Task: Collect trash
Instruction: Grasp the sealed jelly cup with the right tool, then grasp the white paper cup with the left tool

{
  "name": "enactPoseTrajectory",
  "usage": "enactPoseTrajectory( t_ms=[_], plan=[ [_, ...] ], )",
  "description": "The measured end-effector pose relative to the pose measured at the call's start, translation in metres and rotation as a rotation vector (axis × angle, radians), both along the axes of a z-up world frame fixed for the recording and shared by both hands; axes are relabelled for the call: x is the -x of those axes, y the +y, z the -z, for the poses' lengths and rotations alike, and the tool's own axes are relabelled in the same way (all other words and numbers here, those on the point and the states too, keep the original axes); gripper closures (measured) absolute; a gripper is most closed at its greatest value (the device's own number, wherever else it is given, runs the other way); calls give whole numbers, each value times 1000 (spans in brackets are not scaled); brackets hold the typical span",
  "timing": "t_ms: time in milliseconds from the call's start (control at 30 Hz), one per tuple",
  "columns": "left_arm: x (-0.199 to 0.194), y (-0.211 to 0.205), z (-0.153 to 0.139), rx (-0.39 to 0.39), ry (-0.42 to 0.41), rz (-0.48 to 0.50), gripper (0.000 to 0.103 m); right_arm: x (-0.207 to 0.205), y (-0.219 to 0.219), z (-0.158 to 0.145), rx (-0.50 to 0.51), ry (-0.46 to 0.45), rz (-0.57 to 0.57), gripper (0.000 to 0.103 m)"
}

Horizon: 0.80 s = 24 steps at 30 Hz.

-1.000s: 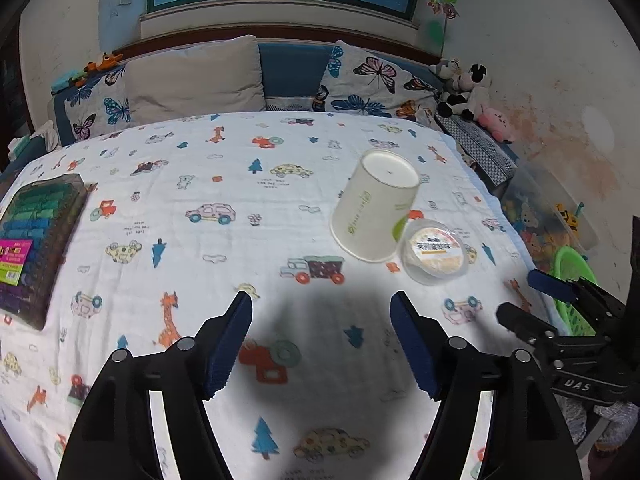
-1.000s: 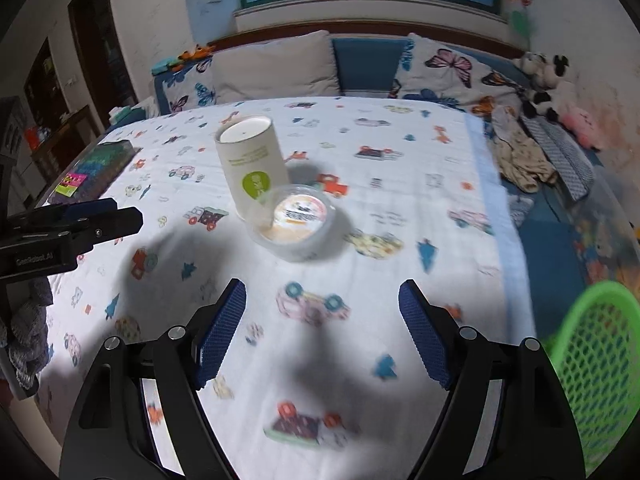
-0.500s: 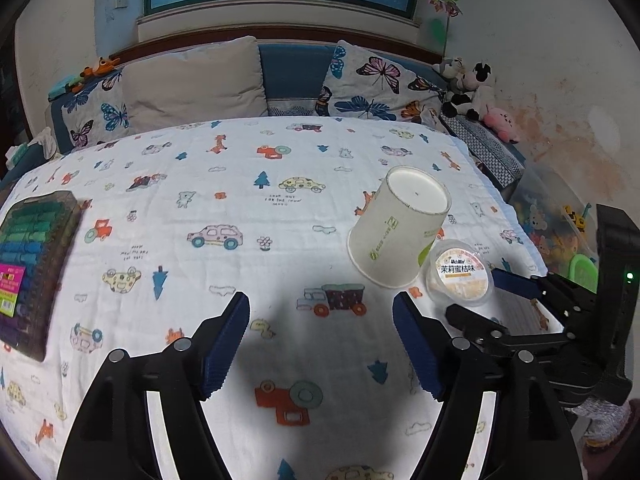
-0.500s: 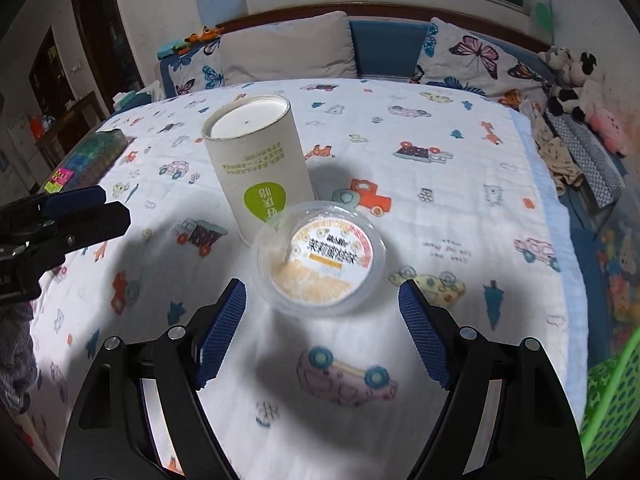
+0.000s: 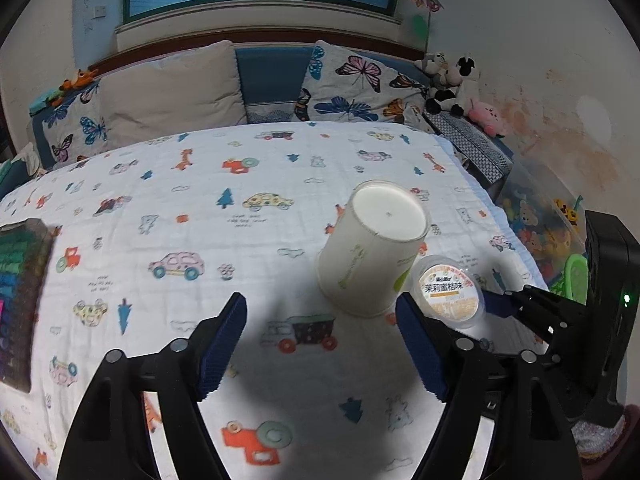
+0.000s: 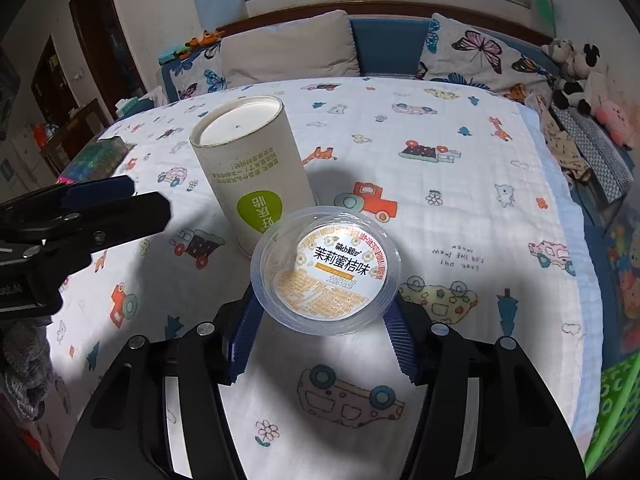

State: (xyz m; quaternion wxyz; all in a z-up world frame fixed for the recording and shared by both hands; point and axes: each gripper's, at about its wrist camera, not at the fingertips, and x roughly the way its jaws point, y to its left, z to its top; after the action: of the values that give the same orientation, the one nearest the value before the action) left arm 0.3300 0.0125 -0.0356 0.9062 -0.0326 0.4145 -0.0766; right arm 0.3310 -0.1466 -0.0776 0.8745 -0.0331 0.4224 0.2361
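Left wrist view: My left tool (image 5: pixel 320 344) stands wide apart with nothing between its pads, poised over the patterned cloth of the counter (image 5: pixel 200 184). The paper cup (image 5: pixel 372 252) sits upside down just ahead and to the right of the tool, untouched. The clear plastic tub (image 5: pixel 450 292) lies right beside the cup, and my right tool (image 5: pixel 496 304) reaches it from the right edge of this view.

Right wrist view: My right tool (image 6: pixel 320 332) has just been closing, and the plastic tub (image 6: pixel 326 270) sits between its blue pads (image 6: pixel 244 332). The pads appear to meet the tub's lower wall on both sides, so I judge the tub gripped, though it rests on the counter and is not yet lifted. The paper cup (image 6: pixel 252 164) stands behind the tub, nearly touching it. A green basket (image 6: pixel 612 408) shows at the lower right, off the counter.

Status: Nothing is collected yet. First pickup is under way; the tub's transfer and the cup remain.
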Motion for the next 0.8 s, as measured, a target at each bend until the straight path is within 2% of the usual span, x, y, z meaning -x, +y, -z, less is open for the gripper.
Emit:
enactPoseTrajectory(
  t_ms=[800],
  plan=[
    [-43,-38,15,19,-27,62,26,28,-37,-8,-9,-11,28,47]
  ],
)
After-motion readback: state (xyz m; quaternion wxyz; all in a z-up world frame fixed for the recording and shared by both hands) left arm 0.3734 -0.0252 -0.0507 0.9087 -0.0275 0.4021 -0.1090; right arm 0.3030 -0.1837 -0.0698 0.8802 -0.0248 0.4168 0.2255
